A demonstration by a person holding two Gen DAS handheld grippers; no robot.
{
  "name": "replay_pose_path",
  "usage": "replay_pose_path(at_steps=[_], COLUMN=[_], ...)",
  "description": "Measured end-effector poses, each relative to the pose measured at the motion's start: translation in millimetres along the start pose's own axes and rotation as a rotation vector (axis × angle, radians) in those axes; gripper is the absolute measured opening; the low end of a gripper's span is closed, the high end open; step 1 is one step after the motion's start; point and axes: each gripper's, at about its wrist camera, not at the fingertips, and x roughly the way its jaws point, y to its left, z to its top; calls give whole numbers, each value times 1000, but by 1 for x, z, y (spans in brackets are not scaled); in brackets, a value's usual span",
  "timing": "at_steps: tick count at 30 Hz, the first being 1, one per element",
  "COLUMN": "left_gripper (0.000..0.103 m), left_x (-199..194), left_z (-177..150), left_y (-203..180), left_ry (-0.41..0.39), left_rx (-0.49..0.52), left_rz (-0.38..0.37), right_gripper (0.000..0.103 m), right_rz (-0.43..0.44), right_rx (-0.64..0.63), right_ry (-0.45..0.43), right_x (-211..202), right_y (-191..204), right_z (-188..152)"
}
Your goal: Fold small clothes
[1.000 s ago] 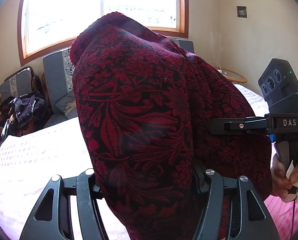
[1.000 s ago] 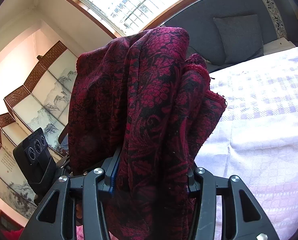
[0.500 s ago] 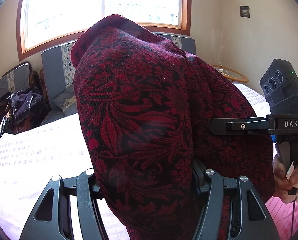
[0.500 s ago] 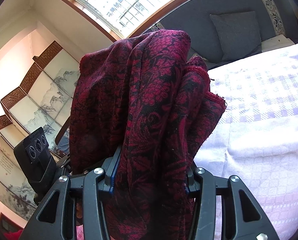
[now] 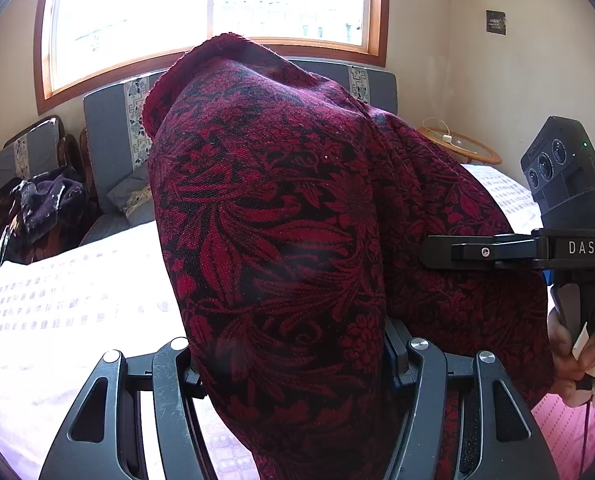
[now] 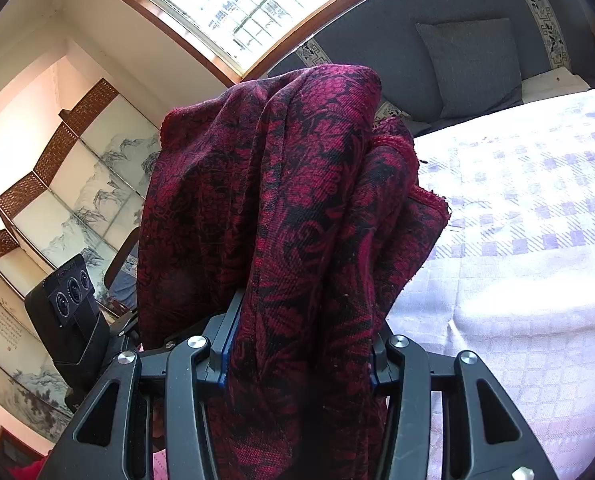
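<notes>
A dark red cloth with a black floral pattern (image 5: 281, 216) hangs bunched between both grippers, held up above the bed. My left gripper (image 5: 293, 364) is shut on one part of it; the cloth drapes over the fingers and hides the tips. My right gripper (image 6: 297, 352) is shut on another part of the same cloth (image 6: 281, 208), which folds over it in thick pleats. In the left wrist view the right gripper's body (image 5: 569, 248) shows at the right edge, held by a hand. In the right wrist view the left gripper's body (image 6: 73, 308) shows at lower left.
A bed with a white and lilac checked cover (image 6: 529, 264) lies below; it also shows in the left wrist view (image 5: 65, 304). A grey sofa with cushions (image 6: 469, 68) stands under the window. A chair with dark clothes (image 5: 41, 204), a round side table (image 5: 461, 148), a painted folding screen (image 6: 77, 184).
Both grippers have held the cloth throughout. The left wrist view has shifted a little, so the sofa and bed sit lower and further right behind the cloth. The grip is unchanged.
</notes>
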Motion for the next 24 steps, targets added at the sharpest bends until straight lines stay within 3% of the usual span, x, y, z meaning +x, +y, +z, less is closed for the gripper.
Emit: replay_pose_path(at_steps=[24], left_gripper=[63], left_x=[9], left_z=[-4], left_y=[-2], left_ry=[36], left_rx=[-9], left_rz=[-2], right_gripper=[44], right_rz=[-41], right_rx=[15], right_ry=[38], right_x=[12], right_y=[3], right_z=[-5])
